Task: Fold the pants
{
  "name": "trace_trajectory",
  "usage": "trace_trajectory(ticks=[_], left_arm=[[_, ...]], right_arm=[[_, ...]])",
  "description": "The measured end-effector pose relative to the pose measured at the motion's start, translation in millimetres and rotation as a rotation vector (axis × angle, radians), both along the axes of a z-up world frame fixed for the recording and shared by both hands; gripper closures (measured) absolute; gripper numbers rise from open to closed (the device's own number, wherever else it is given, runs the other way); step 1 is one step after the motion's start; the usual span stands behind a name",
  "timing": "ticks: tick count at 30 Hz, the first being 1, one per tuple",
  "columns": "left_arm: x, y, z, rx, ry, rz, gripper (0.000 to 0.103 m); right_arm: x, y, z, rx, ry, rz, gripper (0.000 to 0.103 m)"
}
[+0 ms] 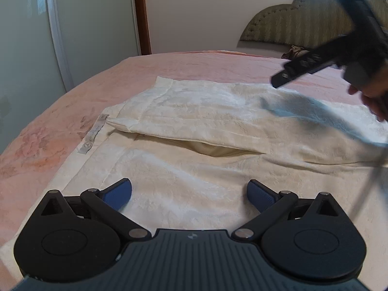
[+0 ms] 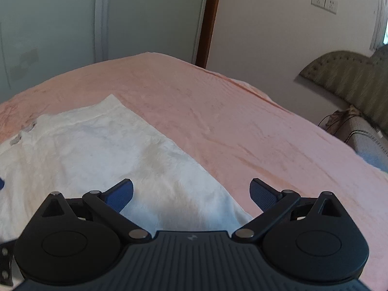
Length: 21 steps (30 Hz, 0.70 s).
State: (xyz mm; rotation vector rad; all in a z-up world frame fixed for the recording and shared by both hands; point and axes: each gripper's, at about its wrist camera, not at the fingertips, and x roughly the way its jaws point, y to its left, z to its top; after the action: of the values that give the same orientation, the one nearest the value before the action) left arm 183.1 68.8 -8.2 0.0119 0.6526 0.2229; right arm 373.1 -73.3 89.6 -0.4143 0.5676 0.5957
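The left gripper [image 1: 189, 195] hangs with fingers spread wide and empty over the cream textured fabric pants [image 1: 206, 126], which lie partly folded on the pink bedspread [image 1: 72, 101]. The right gripper [image 2: 191, 195] is likewise wide open, holding nothing. The loose top layer could slip askew if either gripper drags it. Behind stand pale wardrobe doors [image 1: 31, 36] and a padded olive headboard [image 1: 291, 24].

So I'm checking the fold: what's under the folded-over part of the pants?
Under the folded-over flap lies more of the same white pants, spread on the pink bedspread. A dark gap shows between the layers; deeper inside is covered.
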Motion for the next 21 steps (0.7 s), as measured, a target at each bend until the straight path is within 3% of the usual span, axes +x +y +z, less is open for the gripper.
trace_trajectory(ticks=[2,4,7,8,9,10,11,12,13,15,18,21], left_arm=[[1,0,-1,-0.004,0.001,-0.005,0.0],[2,2,-2,-0.016,0.003,-0.006,0.0],[2,2,-2,-0.023,0.005,-0.007,0.0],[2,2,-2,-0.022,0.005,-0.008,0.0],[3,2,-2,-0.021,0.006,-0.009,0.0],[3,3,-2,-0.022,0.006,-0.01,0.0],[3,3,-2,-0.022,0.006,-0.01,0.0],[3,3,-2,-0.023,0.006,-0.011,0.0],[3,3,-2,-0.024,0.006,-0.011,0.0],[3,3,-2,-0.026,0.005,-0.01,0.0],[1,7,0,-0.054,-0.008,-0.015,0.001],[-8,28,9,-0.193,-0.09,0.003,0.001]], right_arm=[[25,4,-6,0.015,0.035,-0.017,0.0],[45,7,-11,0.039,0.073,0.003,0.008],[70,10,-21,0.079,0.153,0.041,0.029],[78,10,-25,0.09,0.193,0.058,0.042],[83,10,-29,0.098,0.225,0.074,0.049],[86,11,-32,0.102,0.237,0.092,0.049],[86,12,-32,0.103,0.227,0.113,0.057],[85,12,-32,0.107,0.23,0.14,0.072],[83,13,-31,0.108,0.223,0.156,0.078],[69,17,-29,0.071,0.161,0.185,0.09],[39,27,-26,-0.028,0.012,0.215,0.092],[-5,32,-16,-0.099,-0.15,0.252,0.095]])
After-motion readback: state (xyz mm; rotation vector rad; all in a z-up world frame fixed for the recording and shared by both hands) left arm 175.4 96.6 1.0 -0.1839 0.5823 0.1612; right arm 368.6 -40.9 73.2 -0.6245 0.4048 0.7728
